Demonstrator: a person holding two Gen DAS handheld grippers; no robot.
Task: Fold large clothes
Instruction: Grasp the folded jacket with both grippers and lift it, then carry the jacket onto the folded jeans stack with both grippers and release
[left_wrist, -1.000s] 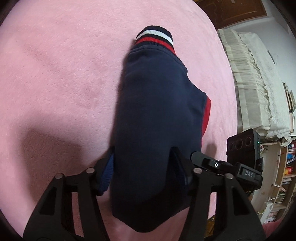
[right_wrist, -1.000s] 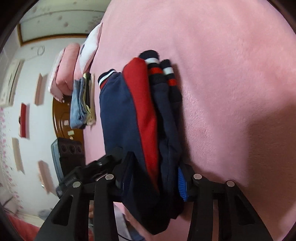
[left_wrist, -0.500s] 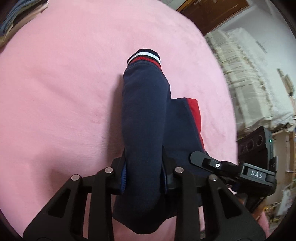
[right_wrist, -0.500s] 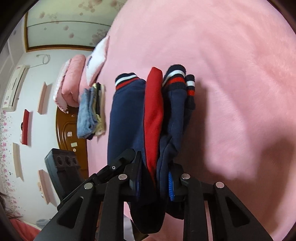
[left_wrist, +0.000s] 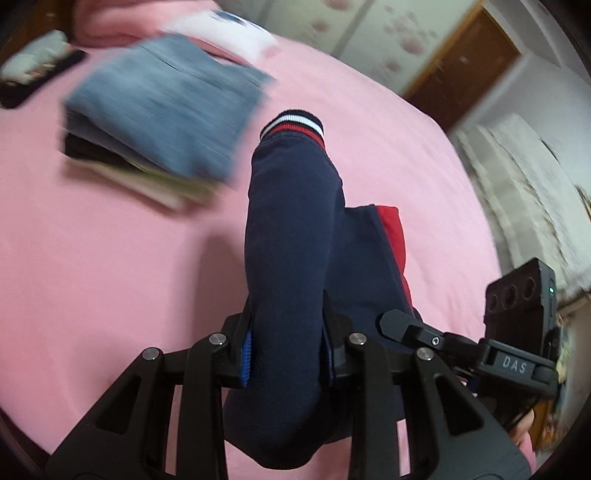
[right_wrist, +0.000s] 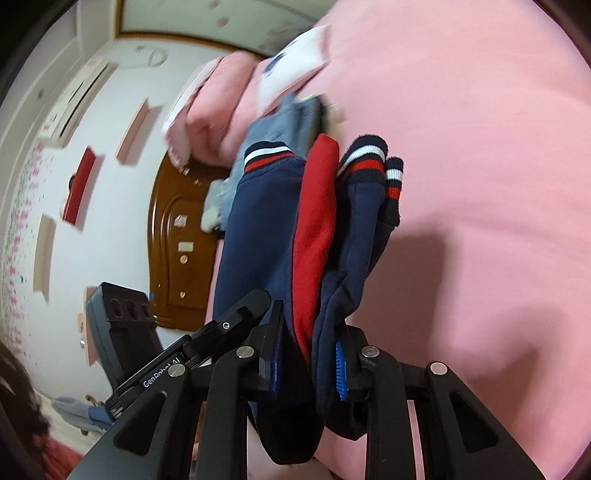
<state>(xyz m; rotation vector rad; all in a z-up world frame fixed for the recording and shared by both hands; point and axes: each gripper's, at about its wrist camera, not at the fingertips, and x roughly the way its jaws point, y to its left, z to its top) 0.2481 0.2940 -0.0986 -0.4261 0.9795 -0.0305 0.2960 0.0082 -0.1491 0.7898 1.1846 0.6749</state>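
A folded navy and red garment (left_wrist: 291, 251) with red, white and navy striped cuffs (left_wrist: 293, 123) hangs lifted above the pink bed cover (left_wrist: 110, 258). My left gripper (left_wrist: 288, 350) is shut on its navy edge. My right gripper (right_wrist: 308, 363) is shut on the same bundle (right_wrist: 314, 236), pinching navy and red layers together; several striped cuffs (right_wrist: 365, 158) point away from it. Each gripper's body shows at the edge of the other's view.
A stack of folded clothes with blue denim on top (left_wrist: 166, 107) lies on the bed to the far left. Pink and white pillows (right_wrist: 221, 99) lie at the bed's head. A brown wooden door (right_wrist: 177, 236) and a white bedspread pile (left_wrist: 524, 184) stand beyond.
Both grippers have closed tighter on the garment and lifted it off the bed. The views have swung toward the stack of folded clothes, which has come into view.
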